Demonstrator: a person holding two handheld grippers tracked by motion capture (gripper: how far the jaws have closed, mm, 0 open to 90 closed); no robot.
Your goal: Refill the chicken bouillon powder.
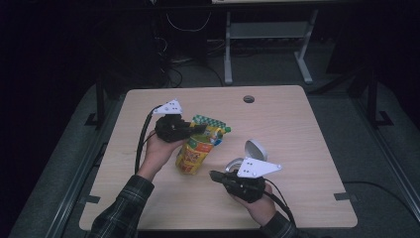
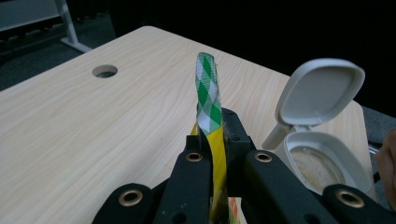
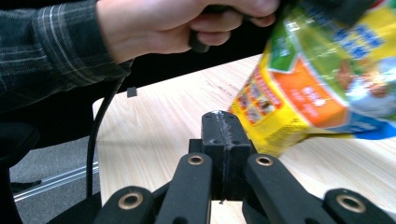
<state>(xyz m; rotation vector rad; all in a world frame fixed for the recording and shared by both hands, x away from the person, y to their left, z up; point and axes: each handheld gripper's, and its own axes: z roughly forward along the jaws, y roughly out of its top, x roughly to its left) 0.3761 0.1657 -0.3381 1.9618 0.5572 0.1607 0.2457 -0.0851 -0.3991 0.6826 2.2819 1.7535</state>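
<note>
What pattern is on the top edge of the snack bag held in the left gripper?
Green and white diamond check on the snack bag's sealed top edge, clearest in the left gripper view.

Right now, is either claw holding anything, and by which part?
The left claw is shut on the snack pouch, gripping its green-checked top edge. The right claw is shut with nothing between its jaws.

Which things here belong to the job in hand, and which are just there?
In the job:
left gripper, shut on the snack bag
open-lidded white container
right gripper, shut, holding nothing

Just there:
table
its cable hole
</note>
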